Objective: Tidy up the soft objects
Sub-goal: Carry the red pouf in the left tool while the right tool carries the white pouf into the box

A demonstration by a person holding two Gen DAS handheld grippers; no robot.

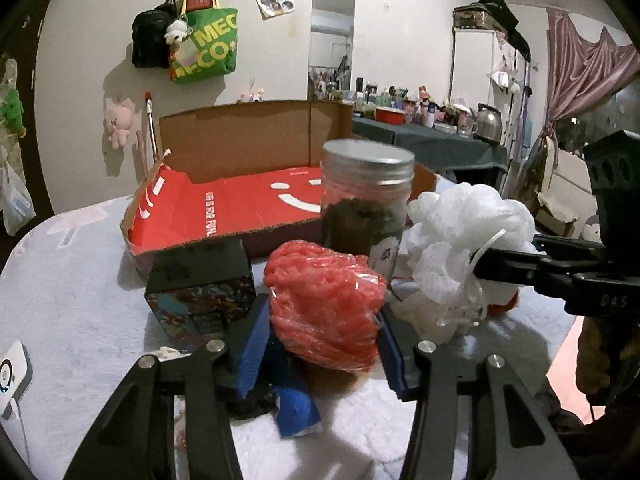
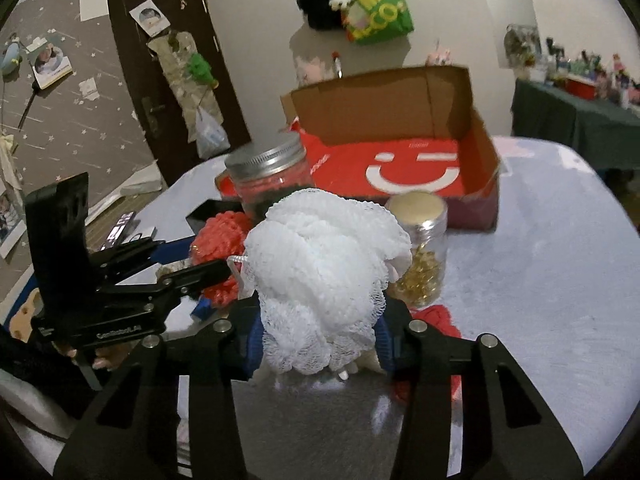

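My left tool [image 1: 324, 316] is gripping the red mesh puff [image 1: 326, 306] just above the table [image 1: 76, 300], in front of the silver-lidded jar [image 1: 366, 196]. Right of it, my right tool [image 2: 320, 320] is clamping the white mesh puff [image 2: 324, 276], with the open red box [image 2: 404, 160] standing behind.

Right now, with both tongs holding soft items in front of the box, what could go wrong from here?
1. The jar with the metal lid stands between the red bundle and the red cardboard box; carrying forward could topple it.
2. The white mesh puff sits beside the jar of gold capsules; lifting might knock it.
3. The left tongs and right tongs are close together and might collide.
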